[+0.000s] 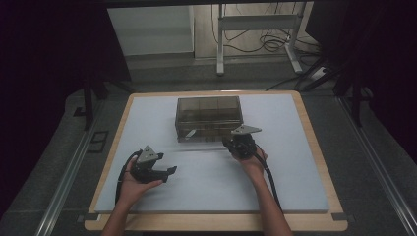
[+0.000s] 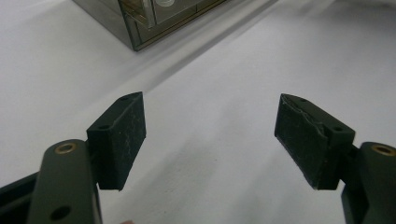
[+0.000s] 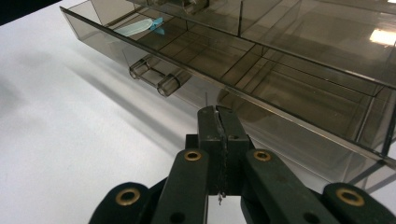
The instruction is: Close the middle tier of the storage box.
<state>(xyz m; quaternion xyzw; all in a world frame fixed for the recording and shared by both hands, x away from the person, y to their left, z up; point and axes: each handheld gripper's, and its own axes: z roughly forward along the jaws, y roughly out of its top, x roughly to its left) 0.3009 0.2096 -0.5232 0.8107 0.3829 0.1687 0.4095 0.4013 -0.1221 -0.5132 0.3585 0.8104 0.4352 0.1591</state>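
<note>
A smoky clear plastic drawer box [image 1: 209,118] stands at the middle back of the white tabletop [image 1: 295,162]. In the right gripper view its low drawer [image 3: 261,70] stands pulled out, with a clear handle [image 3: 156,78] on the front and a small light-blue item [image 3: 135,28] in one compartment. My right gripper [image 3: 218,122] is shut, its pads pressed flat together just before the drawer's front wall, right of the handle. My left gripper [image 2: 210,135] rests open over bare tabletop, nothing between its pads [image 2: 122,135]. From above it [image 1: 168,174] lies front left, well short of the box.
A corner of the box [image 2: 140,21] shows at the top of the left gripper view. The tabletop has a wooden rim [image 1: 324,162]. Dark floor, a white desk frame [image 1: 255,24] and cables lie beyond the table's far edge.
</note>
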